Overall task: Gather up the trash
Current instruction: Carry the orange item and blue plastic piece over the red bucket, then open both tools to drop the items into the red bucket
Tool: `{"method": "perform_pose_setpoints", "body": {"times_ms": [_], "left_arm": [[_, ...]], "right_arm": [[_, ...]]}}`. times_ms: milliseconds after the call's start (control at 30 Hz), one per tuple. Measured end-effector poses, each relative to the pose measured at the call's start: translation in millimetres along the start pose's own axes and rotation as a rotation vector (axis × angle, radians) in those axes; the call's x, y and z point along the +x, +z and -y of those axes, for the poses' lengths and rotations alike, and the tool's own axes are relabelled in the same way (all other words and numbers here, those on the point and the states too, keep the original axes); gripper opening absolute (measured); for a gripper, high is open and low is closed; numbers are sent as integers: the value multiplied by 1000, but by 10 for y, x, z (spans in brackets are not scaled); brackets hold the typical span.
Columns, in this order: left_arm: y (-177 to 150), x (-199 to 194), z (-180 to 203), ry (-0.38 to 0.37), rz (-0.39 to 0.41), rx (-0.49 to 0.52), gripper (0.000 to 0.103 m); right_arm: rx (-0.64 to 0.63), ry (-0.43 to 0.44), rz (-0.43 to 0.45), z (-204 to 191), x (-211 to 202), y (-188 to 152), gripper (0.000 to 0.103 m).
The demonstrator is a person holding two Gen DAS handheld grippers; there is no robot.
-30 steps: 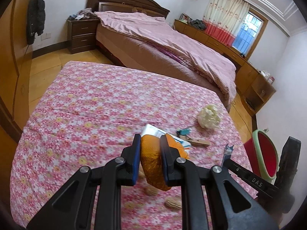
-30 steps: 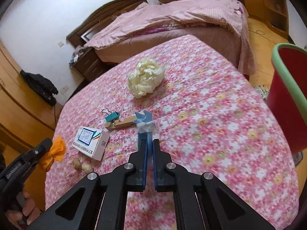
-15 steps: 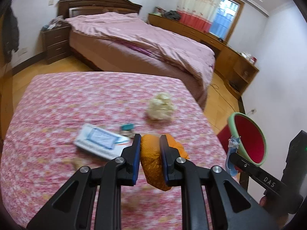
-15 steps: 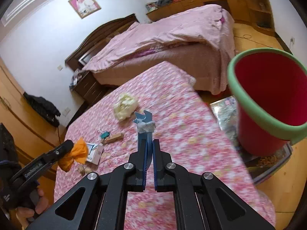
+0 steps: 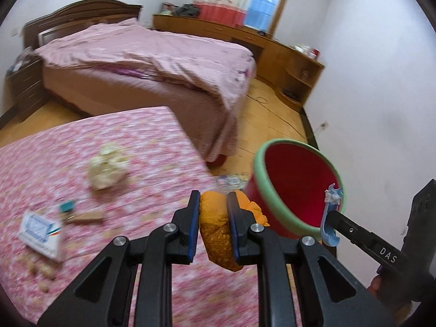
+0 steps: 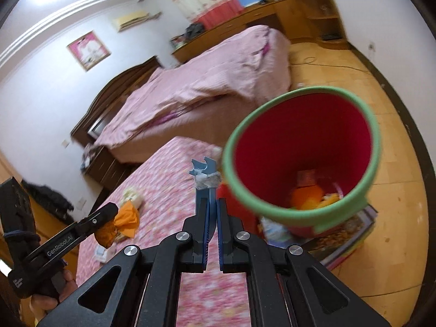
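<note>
The left gripper clamps an orange wad; the right gripper pinches a blue clip. Released short of the bin, either likely falls beside the table's edge.

the floral tablecloth is smearing with motion blur in both views, its flowers running into streaks. the small box beside the clips is blurring too, so its print is not readable, and the bits near the table's front left edge are too soft to identify. the left gripper's pads are covering the middle of the orange wad. the bucket is hiding most of its contents; only orange and yellow scraps are showing.
</note>
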State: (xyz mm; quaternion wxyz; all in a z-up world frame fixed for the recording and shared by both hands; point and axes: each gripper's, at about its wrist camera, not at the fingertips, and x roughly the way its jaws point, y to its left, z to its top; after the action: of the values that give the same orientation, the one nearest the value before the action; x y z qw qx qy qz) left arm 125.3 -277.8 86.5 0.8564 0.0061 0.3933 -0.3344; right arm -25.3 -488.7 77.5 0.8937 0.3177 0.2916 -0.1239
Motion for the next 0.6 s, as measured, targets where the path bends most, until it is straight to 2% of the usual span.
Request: {"method": "perform_pose_setpoints", "body": {"times_ms": [300, 500, 600], "left_arm": [[154, 629, 657, -69, -60, 121, 19], [156, 988, 940, -90, -87, 172, 19], [144, 1154, 1046, -126, -114, 205, 19]], "right_arm": [[85, -94, 35, 550, -68, 186, 5], [123, -137, 27, 802, 34, 241, 6], [134, -154, 23, 881, 72, 250, 8]]}}
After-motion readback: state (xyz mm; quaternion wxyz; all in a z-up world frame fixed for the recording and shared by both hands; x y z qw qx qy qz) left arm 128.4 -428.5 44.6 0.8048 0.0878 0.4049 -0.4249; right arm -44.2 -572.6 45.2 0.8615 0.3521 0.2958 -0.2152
